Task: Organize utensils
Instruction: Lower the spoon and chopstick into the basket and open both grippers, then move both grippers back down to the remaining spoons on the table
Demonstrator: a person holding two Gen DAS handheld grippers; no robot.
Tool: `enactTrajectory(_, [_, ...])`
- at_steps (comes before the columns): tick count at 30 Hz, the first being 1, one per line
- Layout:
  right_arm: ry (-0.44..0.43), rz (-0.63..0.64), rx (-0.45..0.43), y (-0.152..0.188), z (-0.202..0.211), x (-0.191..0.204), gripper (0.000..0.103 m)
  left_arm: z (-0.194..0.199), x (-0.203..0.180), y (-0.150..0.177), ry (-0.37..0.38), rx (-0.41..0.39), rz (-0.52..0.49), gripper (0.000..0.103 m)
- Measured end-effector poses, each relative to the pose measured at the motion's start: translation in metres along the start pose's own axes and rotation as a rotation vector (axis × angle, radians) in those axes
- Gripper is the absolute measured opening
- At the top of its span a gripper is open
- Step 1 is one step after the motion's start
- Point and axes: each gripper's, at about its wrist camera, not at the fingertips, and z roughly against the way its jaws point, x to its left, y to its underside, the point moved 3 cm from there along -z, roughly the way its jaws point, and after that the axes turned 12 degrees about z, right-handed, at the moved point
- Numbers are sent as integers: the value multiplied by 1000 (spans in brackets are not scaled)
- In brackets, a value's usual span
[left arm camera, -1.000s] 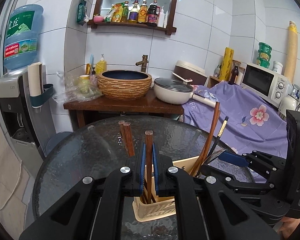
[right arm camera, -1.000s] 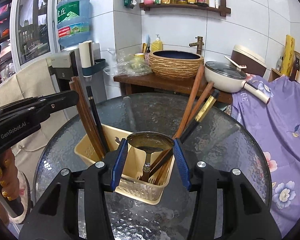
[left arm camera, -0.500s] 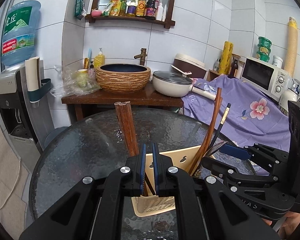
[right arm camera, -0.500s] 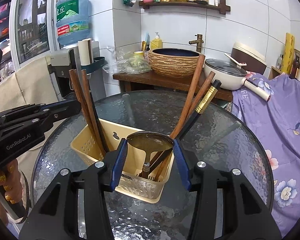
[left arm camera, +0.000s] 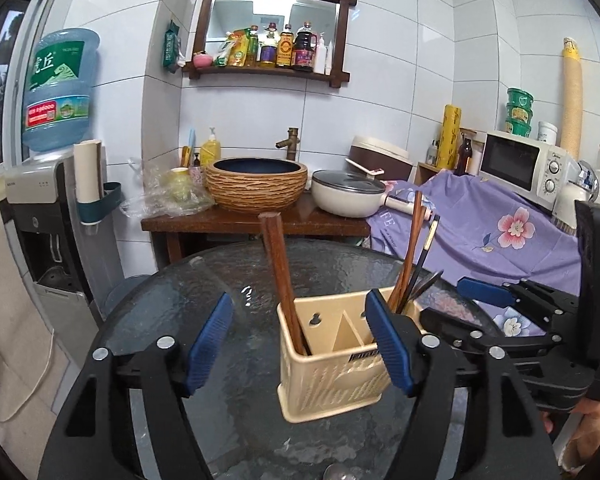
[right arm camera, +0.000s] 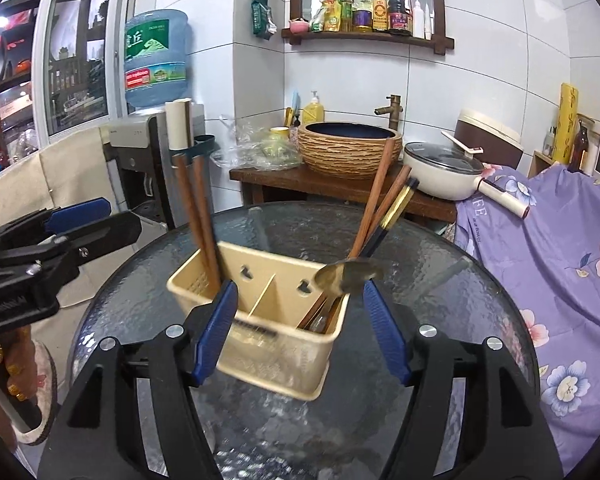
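Note:
A cream plastic utensil holder [left arm camera: 332,364] stands on the round glass table [left arm camera: 220,280]. Two brown chopsticks [left arm camera: 278,272] lean in its left compartment. More chopsticks [left arm camera: 410,256] fill the right one. My left gripper [left arm camera: 300,344] is opening, and its blue pads touch nothing, with the holder just beyond them. In the right wrist view the holder [right arm camera: 260,344] carries brown chopsticks [right arm camera: 196,220] on the left. On the right are chopsticks [right arm camera: 376,208] and a metal spoon [right arm camera: 348,272]. My right gripper [right arm camera: 300,332] is opening too, with the spoon free beyond its pads.
Behind the table stands a wooden stand [left arm camera: 256,220] with a woven basin [left arm camera: 256,184] and a white pan [left arm camera: 348,196]. A purple floral cloth [left arm camera: 500,232] and a microwave [left arm camera: 520,168] are on the right. A water dispenser [left arm camera: 40,200] stands on the left.
The left jaws went from shut on a brown chopstick to wide apart, and that chopstick now rests in the left compartment. The right jaws widened off the spoon. Both grippers drew back from the holder.

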Motion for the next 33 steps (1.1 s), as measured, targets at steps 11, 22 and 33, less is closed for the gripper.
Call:
enactTrajectory(11, [-36, 81, 144, 73, -8, 49, 65, 3, 35, 88, -95, 197, -41, 68])
enactTrajectory(22, [-54, -32, 232, 122, -14, 42, 65, 1, 21, 172, -58, 378, -102, 57])
enactTrajectory(33, [-43, -41, 241, 131, -8, 47, 65, -9, 18, 201, -81, 447, -135, 51])
